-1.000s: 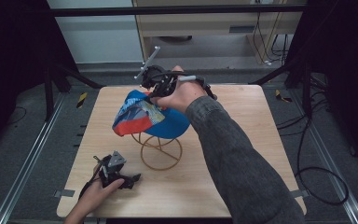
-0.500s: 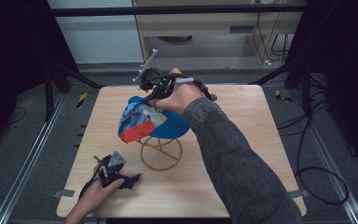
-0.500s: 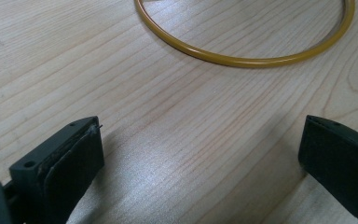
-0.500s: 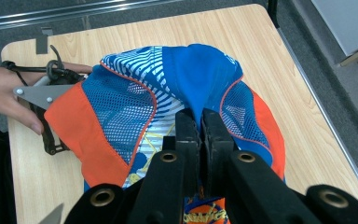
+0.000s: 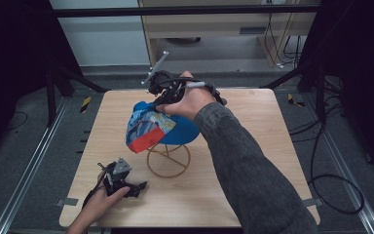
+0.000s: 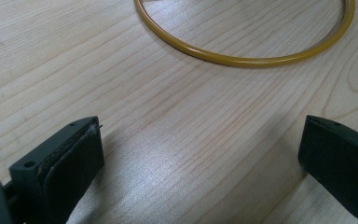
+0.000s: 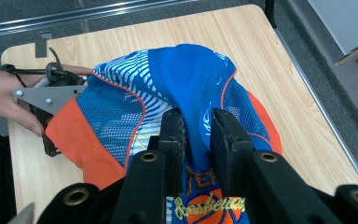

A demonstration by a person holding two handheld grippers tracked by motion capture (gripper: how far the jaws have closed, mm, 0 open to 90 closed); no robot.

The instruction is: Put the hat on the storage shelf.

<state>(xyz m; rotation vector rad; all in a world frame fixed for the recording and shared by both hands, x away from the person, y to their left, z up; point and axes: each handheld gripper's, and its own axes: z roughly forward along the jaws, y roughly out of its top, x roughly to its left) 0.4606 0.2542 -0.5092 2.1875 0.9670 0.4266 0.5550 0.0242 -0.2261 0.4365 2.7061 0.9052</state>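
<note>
At the near left corner of the wooden bench (image 5: 253, 195), a hand (image 5: 95, 207) holds the left gripper (image 5: 126, 185) low on the board, its grey three-cornered plate (image 5: 121, 167) facing up. In the left gripper view its jaws stand wide apart over bare wood, touching nothing, and the yellow base ring (image 6: 242, 58) of a wire stand curves across just beyond them. In the high view that wire stand (image 5: 169, 158) sits right of the left gripper, near the middle of the bench, its ring flat on the wood and thin wires rising from it. Above the stand hangs a blue cap (image 5: 156, 127) with white-striped mesh panels and an orange edge; its orange side droops toward the near left, and its blue brim points right. Whether the cap rests on the stand's top or is lifted just clear of it is hard to judge from this angle. Over the far side of the cap, the right hand (image 5: 190, 100) in a grey sleeve (image 5: 253, 165) holds the right gripper (image 5: 164, 100). In the right gripper view (image 7: 196, 140) its two black jaws are pressed together on a fold of the blue fabric (image 7: 191, 79), pinching the cap at its crown, with yellow stitched lettering (image 7: 209, 203) showing just below the jaws.
</note>
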